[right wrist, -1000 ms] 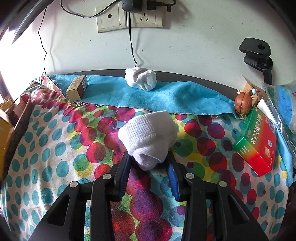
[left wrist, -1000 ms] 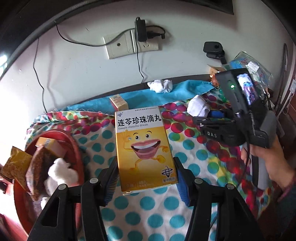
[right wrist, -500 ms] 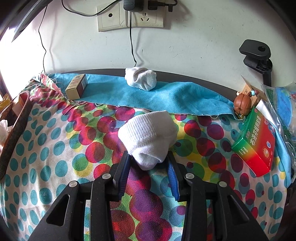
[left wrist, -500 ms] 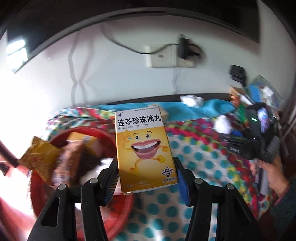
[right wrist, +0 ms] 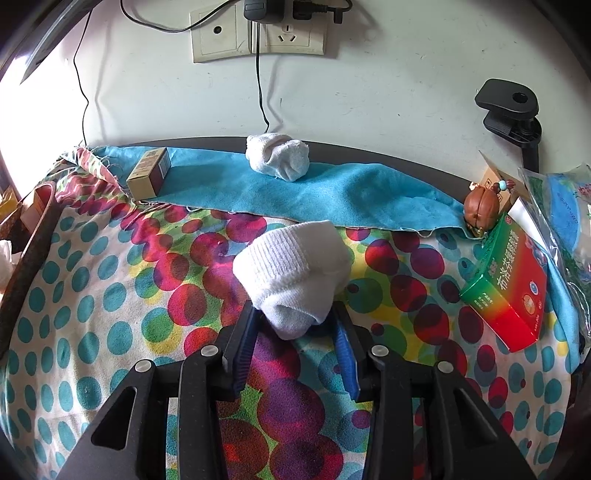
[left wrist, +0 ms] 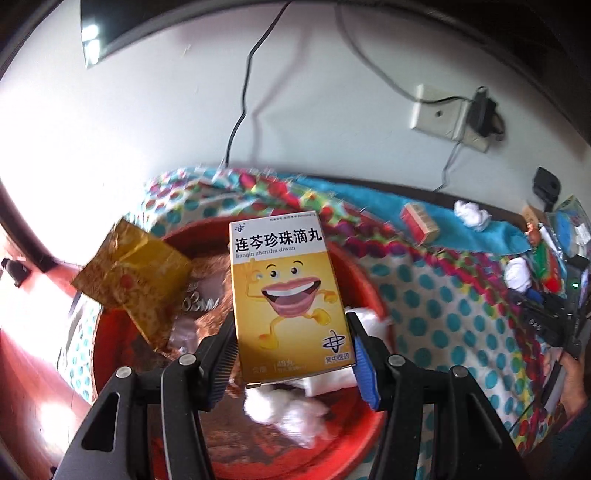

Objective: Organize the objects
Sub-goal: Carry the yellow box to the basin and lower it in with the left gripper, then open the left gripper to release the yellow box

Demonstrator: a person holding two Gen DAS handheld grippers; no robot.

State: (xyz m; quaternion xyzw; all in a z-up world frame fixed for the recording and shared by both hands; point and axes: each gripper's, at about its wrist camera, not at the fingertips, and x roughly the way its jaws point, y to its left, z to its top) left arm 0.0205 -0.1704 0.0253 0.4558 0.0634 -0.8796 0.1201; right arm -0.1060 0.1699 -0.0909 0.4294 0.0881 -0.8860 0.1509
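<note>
Left gripper pinching a yellow medicine box between both pads, box standing upright with the cartoon mouth facing the camera. Hanging right over a red basin, which is already holding a gold foil packet sticking up at the left rim, some brownish wrappers and a white fluffy wad near the bottom. Kinda blurry in there, so not calling the rest.

Right gripper clamping a rolled white sock by its lower end, sock bulging out above the pads, over the polka-dot cloth. Can't tell whether touching the cloth or slightly above it.

Further back, sitting on a blue towel along the wall: a small tan carton to the left and a second balled sock near the middle. Over at the right edge, lying tilted: a green-and-red medicine box, with a brown nut-shaped trinket just behind it and a plastic bag beside. Wall sockets with a charger plugged in above all that, plus a black clamp mount on the right.
</note>
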